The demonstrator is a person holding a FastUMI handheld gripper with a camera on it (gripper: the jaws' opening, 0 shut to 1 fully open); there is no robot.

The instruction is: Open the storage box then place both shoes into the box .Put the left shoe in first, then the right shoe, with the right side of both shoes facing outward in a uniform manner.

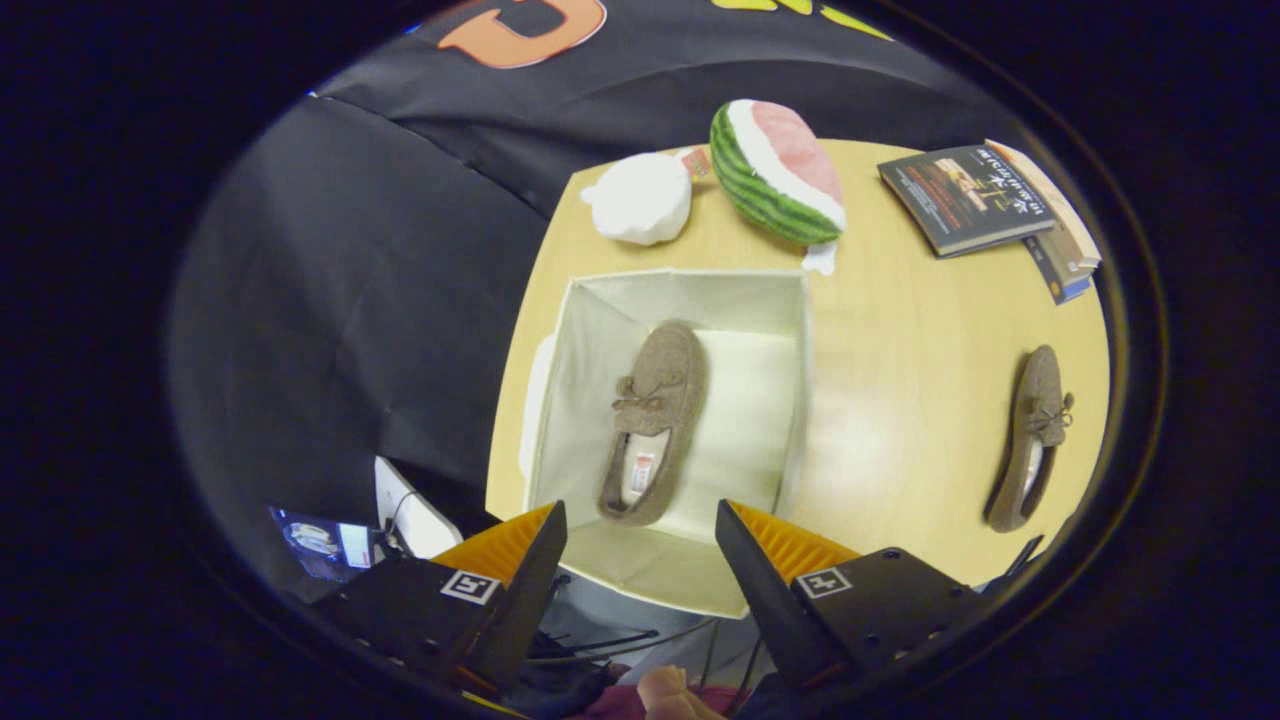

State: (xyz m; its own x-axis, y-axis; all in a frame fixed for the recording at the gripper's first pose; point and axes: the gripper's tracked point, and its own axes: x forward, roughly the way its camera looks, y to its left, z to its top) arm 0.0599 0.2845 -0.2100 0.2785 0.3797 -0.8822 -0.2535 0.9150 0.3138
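Gripper view: the gripper (640, 545) hangs wide apart, holding nothing, above the open storage box (790, 330). One brown slipper (655, 420) lies inside (toe away from the fingers); the other slipper (1030, 440) rests on the table (900, 400) beside it.

Fingers (640, 540) spread, empty, above open box (560, 400); one shoe (655, 420) inside, other shoe (1030, 440) on table (900, 400).

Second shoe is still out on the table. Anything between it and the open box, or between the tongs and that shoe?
Nothing visible blocks either path. The shoe on the table lies beside the storage box, with bare tabletop between them. The box is open and the shoe inside leaves floor free on that side. The tongs are open and empty above the box's near edge.
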